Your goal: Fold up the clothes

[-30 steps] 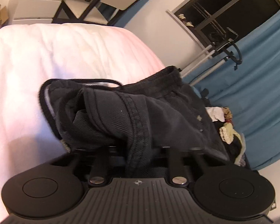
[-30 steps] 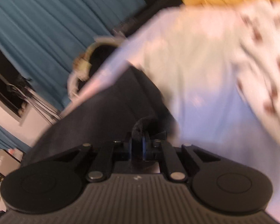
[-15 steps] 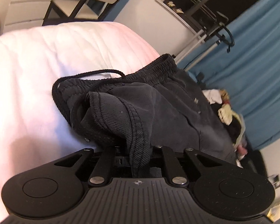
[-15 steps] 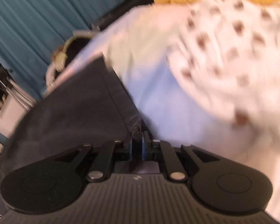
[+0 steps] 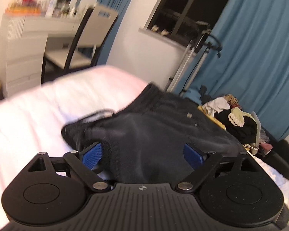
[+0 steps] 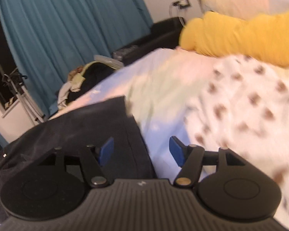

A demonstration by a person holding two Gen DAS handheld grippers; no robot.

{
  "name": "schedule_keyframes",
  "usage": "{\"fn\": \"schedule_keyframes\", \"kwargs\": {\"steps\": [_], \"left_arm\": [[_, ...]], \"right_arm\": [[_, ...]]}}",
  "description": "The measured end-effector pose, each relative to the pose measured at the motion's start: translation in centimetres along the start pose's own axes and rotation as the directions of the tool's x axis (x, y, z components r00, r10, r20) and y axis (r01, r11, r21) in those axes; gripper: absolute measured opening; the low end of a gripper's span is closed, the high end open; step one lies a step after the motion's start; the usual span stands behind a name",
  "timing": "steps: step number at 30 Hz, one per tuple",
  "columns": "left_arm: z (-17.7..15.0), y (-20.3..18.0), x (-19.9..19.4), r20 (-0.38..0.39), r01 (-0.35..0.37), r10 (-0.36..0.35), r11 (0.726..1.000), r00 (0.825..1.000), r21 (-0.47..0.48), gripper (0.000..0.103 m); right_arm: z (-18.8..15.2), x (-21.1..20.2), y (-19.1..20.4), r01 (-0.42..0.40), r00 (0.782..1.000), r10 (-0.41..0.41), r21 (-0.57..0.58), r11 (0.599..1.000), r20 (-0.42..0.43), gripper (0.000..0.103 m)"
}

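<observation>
Left wrist view: my left gripper (image 5: 142,154) is opening, blue pads clear of the black shorts (image 5: 154,127) bunched between them, waistband running toward upper centre on the white bed (image 5: 38,119). Right gripper (image 6: 141,151) is opening too; the shorts' hem edge lies between its pads, lower left.

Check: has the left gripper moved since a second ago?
Yes. The left gripper has pulled back and up: the window and desk now show above the black shorts, and its jaws are opening, the shorts loose between them.
</observation>
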State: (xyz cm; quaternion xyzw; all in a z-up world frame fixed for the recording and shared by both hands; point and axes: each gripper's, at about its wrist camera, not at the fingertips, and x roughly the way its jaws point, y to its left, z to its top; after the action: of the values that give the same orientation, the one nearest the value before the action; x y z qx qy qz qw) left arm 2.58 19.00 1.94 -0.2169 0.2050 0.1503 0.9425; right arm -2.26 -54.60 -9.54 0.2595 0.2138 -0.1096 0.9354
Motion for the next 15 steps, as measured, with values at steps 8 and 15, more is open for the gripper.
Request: {"fn": "schedule_keyframes", "kwargs": {"steps": [8, 15], "left_arm": [[-2.1, -8.5, 0.1, 0.047, 0.077, -0.09, 0.971, 0.995, 0.225, 0.095], [-4.7, -12.2, 5.3, -0.061, 0.133, -0.12, 0.935, 0.991, 0.33, 0.095]], "right_arm": [[6.9, 16.0, 2.1, -0.133, 0.983, 0.153, 0.18, 0.975, -0.099, 0.065], [9.5, 27.5, 0.7, -0.025, 0.978, 0.086, 0.303, 0.953, -0.189, 0.065]]}}
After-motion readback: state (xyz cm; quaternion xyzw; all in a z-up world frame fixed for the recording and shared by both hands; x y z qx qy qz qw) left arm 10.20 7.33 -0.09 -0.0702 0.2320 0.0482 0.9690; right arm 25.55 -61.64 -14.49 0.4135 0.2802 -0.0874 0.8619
